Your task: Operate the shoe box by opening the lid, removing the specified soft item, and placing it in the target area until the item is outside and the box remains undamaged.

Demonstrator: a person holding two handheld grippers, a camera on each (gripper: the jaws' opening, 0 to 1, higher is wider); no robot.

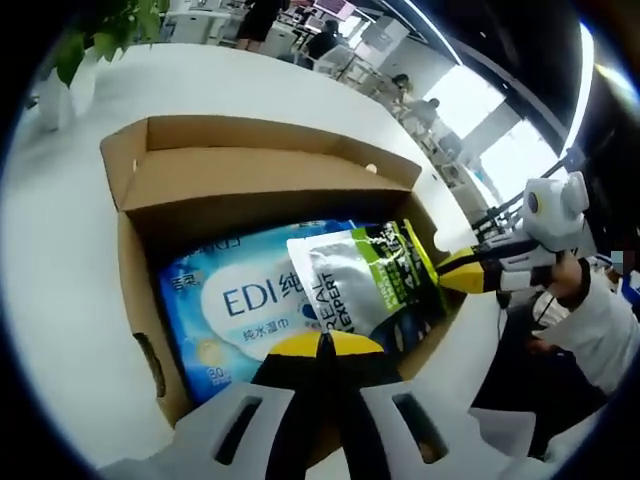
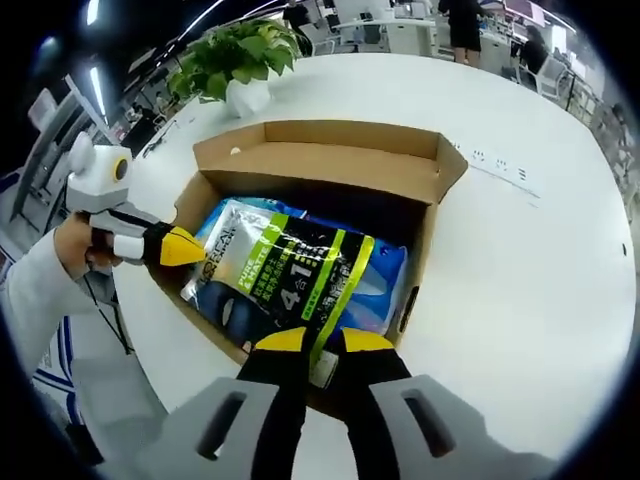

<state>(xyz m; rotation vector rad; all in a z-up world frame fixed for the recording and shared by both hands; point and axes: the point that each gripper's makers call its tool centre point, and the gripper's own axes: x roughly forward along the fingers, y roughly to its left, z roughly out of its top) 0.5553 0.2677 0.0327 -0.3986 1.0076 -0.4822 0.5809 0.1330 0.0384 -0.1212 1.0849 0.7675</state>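
Note:
The cardboard shoe box (image 1: 140,300) (image 2: 425,255) stands open on the white table, its lid folded back. Inside lies a blue wet-wipe pack (image 1: 235,300) (image 2: 385,280). On top of it rests a silver, black and green pouch (image 1: 375,285) (image 2: 290,265). My left gripper (image 1: 322,345) (image 2: 190,247) is shut and empty, at the box's wall. My right gripper (image 2: 323,342) (image 1: 445,272) stands slightly open at the adjoining wall, with the pouch's near edge showing in the gap between its jaws.
A potted plant (image 2: 240,60) (image 1: 70,60) stands on the table beyond the box. The round white table (image 2: 520,250) has bare room around the box. People and desks (image 1: 320,40) are in the background. A person's sleeve (image 2: 35,290) is at the left.

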